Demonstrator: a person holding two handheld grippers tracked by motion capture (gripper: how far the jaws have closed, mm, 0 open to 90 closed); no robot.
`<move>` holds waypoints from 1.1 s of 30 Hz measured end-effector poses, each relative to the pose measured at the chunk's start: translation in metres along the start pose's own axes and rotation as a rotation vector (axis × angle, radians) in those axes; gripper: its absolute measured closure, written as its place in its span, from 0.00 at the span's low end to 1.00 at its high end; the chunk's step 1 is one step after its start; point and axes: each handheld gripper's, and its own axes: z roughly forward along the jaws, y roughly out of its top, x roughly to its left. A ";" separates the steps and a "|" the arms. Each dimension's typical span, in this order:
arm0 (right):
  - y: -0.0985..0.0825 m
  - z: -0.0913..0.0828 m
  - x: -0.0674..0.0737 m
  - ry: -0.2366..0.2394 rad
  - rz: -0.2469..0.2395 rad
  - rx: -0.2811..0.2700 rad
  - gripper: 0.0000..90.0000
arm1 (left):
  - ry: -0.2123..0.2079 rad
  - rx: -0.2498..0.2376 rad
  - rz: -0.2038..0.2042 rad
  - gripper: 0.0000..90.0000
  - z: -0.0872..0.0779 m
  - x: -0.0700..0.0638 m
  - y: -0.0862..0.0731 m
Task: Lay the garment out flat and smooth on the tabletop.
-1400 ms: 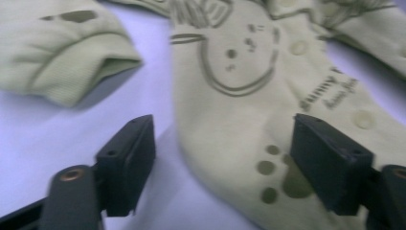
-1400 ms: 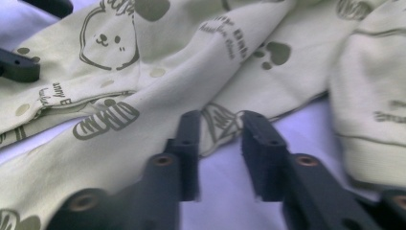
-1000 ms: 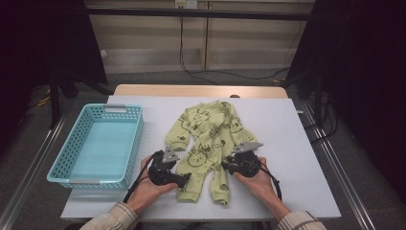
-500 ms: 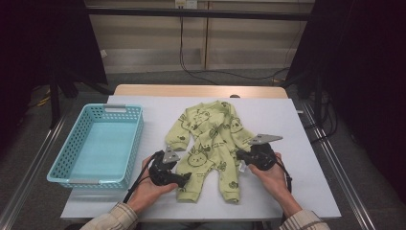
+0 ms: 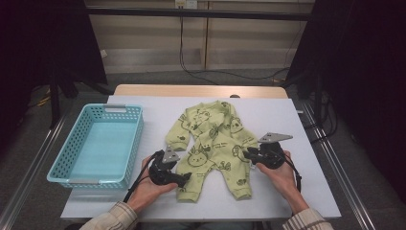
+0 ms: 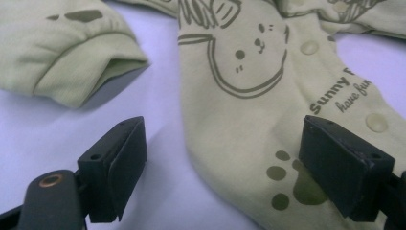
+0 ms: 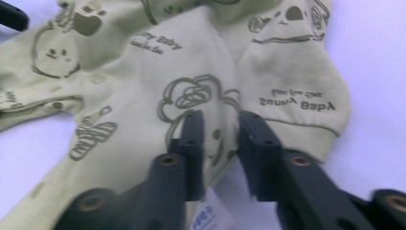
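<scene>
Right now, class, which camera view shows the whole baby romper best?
The high view: the romper lies spread on the white table, both sleeves and both legs visible. The left gripper view shows a close stretch: one leg with paw prints and a sleeve cuff. The right gripper view shows its printed front and another cuff.

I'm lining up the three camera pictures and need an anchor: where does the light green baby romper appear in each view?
High view: the romper lies mid-table, right of the blue basket, between both grippers.
Left gripper view: one leg with paw prints fills the middle and right.
Right gripper view: body and a sleeve cuff spread across the top.
Shared landmark: the "Sunny Baby" lettering in both gripper views; it cannot be read in the high view.
</scene>
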 end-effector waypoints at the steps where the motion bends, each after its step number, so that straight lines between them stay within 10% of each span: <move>1: -0.001 -0.001 0.002 0.002 -0.002 0.001 0.67 | -0.009 -0.006 0.008 0.18 -0.001 0.000 0.001; 12: -0.008 -0.018 0.028 0.083 -0.023 -0.035 0.30 | -0.057 -0.050 0.034 0.09 -0.019 -0.013 0.002; 25: -0.020 -0.015 0.060 0.239 -0.128 0.033 0.58 | -0.161 -0.044 0.085 0.24 -0.022 -0.034 -0.002; 33: -0.025 0.006 0.066 0.241 -0.183 0.127 0.61 | -0.203 -0.019 0.101 0.48 -0.013 -0.035 -0.003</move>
